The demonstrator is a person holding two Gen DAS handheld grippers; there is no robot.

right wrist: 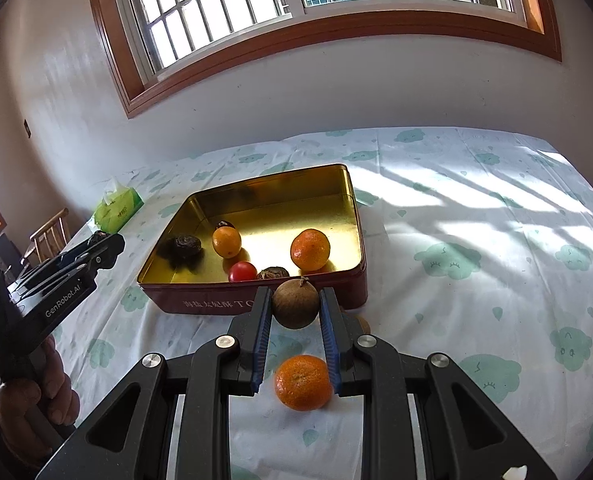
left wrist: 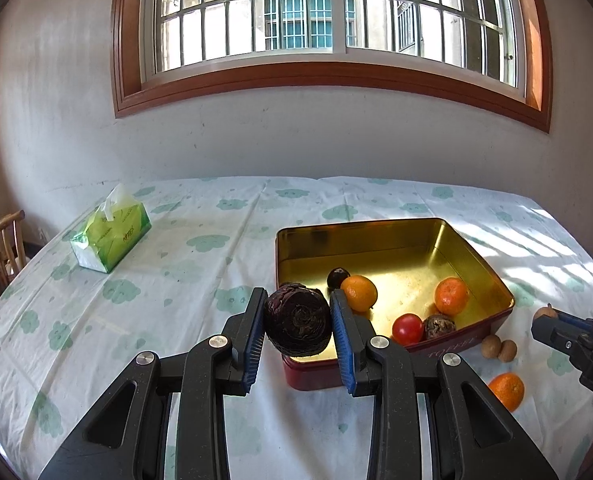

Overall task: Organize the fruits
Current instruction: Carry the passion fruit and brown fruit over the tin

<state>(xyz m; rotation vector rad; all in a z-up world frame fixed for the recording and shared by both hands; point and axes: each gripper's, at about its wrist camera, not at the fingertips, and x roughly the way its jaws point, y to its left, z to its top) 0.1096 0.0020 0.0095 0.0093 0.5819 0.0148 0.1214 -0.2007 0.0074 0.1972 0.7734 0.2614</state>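
Observation:
My left gripper point(left wrist: 298, 320) is shut on a dark purple-brown round fruit point(left wrist: 298, 322), held above the near left corner of the gold-lined red tin point(left wrist: 376, 224). My right gripper point(right wrist: 296, 306) is shut on a brown round fruit point(right wrist: 296, 304) just in front of the tin's point(right wrist: 264, 176) near wall. In the tin lie two oranges point(right wrist: 226, 242) point(right wrist: 310, 250), a red tomato point(right wrist: 242, 271) and dark wrinkled fruits point(right wrist: 186, 246). One orange point(right wrist: 303, 382) sits on the cloth under the right gripper. Two small brown fruits point(left wrist: 491, 346) lie beside the tin.
A green tissue pack point(left wrist: 112, 236) stands at the table's far left. A wooden chair point(left wrist: 0, 248) is beyond the left edge. The table with its white, green-patterned cloth point(right wrist: 476, 240) meets the wall under a barred window. A hand point(right wrist: 36, 392) holds the left gripper's handle.

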